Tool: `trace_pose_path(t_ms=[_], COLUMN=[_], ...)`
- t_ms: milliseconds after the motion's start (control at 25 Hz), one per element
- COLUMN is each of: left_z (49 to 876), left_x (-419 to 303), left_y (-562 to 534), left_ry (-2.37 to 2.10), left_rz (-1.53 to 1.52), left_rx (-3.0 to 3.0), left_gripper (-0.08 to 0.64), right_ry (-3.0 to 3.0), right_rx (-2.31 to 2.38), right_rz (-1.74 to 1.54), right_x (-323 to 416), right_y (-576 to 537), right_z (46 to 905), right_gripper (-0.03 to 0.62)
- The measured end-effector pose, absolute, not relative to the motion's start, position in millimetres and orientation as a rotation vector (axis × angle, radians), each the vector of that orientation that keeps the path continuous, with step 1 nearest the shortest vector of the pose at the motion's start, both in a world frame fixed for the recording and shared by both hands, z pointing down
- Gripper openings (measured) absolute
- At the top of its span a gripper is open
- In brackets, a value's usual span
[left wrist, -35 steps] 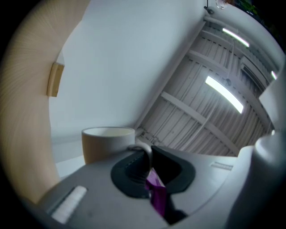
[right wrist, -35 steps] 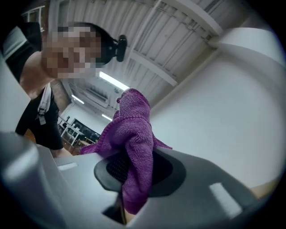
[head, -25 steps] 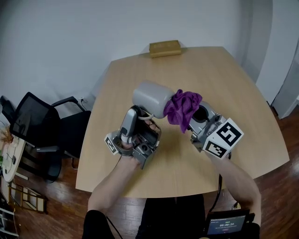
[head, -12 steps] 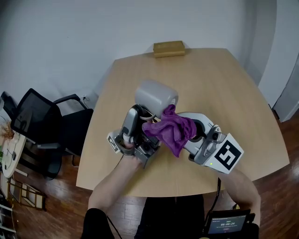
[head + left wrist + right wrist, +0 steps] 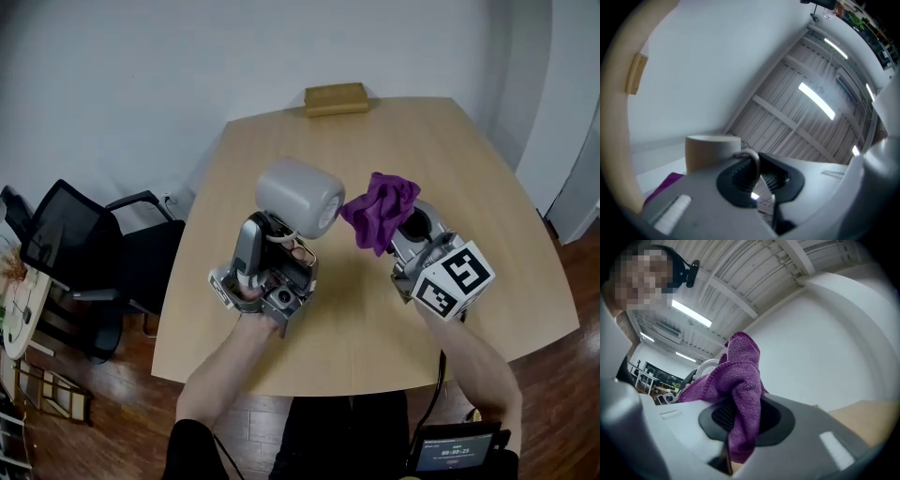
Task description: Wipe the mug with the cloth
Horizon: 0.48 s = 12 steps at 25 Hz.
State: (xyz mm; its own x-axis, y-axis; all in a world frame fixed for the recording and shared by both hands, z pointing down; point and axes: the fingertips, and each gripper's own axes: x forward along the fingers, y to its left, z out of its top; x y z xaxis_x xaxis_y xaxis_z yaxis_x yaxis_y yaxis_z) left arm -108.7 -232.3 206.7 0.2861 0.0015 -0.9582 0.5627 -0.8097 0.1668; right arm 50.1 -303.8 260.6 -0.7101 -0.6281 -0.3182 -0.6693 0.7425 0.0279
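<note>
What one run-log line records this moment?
left gripper: shut on mug | right gripper: shut on cloth | mug: sideways above table | cloth: beside mug, contact unclear

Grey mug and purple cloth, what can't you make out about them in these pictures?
- Inside of the rounded grey mug: no view clearly looks into it; the left gripper view shows only its outer wall.
- Whether the purple terry cloth touches the mug: head view, their edges sit too close together to tell.
- Tan rectangular block: head view, too small to identify.
</note>
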Motion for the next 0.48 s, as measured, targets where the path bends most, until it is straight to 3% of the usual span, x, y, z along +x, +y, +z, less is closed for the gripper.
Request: trace_pose_path(t_ms=[280,480], left_z=[205,204], left_x=[-108,-100], left_y=[-234,-224], left_ry=[0.495,0.550], left_rz=[-1.569,-1.524], left_rx=[2.053,2.076], left_gripper=[0.031,0.031], right_ry=[2.699,2.751], right_rx=[-0.577,-0.770], right_rz=[0.693,0.573], right_x=[-9,0], right_y=[-207,-242], right_z=[234,249], right_gripper=[0.072,0.072])
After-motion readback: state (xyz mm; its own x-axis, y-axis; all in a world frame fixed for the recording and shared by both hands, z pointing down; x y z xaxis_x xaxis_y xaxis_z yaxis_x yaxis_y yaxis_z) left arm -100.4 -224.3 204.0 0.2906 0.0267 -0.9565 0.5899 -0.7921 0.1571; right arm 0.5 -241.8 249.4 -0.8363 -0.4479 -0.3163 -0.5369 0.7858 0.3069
